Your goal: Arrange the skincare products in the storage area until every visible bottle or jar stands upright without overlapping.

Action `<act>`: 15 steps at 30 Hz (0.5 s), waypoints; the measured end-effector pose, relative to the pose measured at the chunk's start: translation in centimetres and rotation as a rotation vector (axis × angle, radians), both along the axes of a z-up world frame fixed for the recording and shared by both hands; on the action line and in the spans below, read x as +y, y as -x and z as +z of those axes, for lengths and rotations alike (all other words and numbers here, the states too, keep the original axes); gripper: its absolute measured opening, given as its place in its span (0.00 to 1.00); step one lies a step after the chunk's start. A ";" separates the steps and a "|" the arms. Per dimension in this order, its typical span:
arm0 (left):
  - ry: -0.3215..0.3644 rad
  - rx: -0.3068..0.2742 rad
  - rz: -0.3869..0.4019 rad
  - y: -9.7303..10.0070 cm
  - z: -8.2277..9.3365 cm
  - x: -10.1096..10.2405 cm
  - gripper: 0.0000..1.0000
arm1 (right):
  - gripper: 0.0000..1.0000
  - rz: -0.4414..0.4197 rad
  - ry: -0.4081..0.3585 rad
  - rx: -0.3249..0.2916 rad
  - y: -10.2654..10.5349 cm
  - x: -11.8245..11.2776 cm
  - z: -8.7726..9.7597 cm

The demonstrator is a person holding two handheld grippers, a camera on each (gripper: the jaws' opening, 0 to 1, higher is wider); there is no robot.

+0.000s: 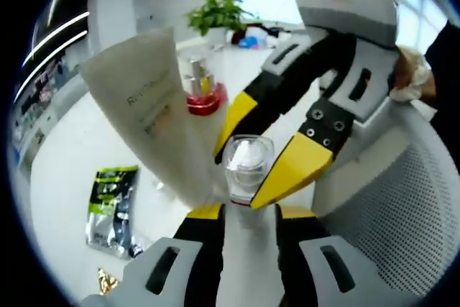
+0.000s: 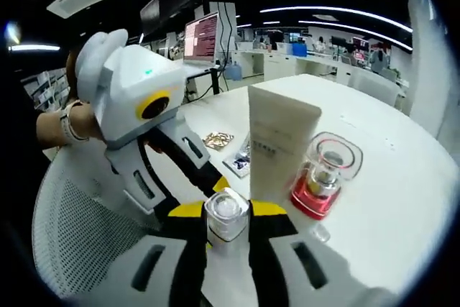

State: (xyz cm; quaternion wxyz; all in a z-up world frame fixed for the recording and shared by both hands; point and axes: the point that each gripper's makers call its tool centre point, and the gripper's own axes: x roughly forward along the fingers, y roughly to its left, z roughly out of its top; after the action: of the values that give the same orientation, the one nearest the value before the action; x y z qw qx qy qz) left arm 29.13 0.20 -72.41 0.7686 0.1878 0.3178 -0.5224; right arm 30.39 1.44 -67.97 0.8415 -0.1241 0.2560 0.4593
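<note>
Crowding the clear jar (image 1: 247,167) that both grippers' jaws clamp: white tube (image 1: 154,109), red-based bottle (image 1: 202,88).

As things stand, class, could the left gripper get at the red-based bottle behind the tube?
Probably not directly. The left gripper is shut on the small clear jar, the right gripper clamps that jar too, and the white tube leans across the way to the red-based bottle.
</note>
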 end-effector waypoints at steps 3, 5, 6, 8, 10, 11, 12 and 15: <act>0.006 0.004 0.015 -0.3 0.0 -0.1 0.25 | 0.21 0.006 0.004 -0.003 -0.1 0.2 0.0; 0.000 -0.002 0.017 -0.4 -0.1 0.0 0.26 | 0.22 -0.001 0.003 -0.006 -0.2 0.2 0.0; -0.004 -0.004 0.017 -0.5 -0.2 0.1 0.26 | 0.22 -0.002 0.001 -0.005 -0.2 0.2 0.0; -0.019 -0.016 0.017 -0.5 -0.4 0.2 0.27 | 0.22 0.007 -0.003 -0.010 -0.1 0.3 0.0; -0.023 -0.010 0.020 -0.4 -0.7 0.3 0.28 | 0.23 0.009 -0.004 -0.010 -0.1 0.3 0.0; -0.024 -0.007 0.019 -0.4 -0.7 0.3 0.28 | 0.23 0.010 -0.005 -0.007 0.0 0.3 0.0; -0.025 -0.006 0.018 -0.3 -0.8 0.3 0.28 | 0.23 0.009 -0.006 -0.005 0.0 0.3 0.0; -0.029 -0.005 0.018 -0.3 -0.9 0.4 0.28 | 0.23 0.007 -0.016 0.010 0.0 0.1 0.1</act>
State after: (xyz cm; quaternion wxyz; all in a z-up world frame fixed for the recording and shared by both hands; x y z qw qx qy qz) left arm 29.44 0.56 -73.36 0.7714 0.1974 0.3250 -0.5102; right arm 30.40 1.52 -67.91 0.8396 -0.1159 0.2558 0.4650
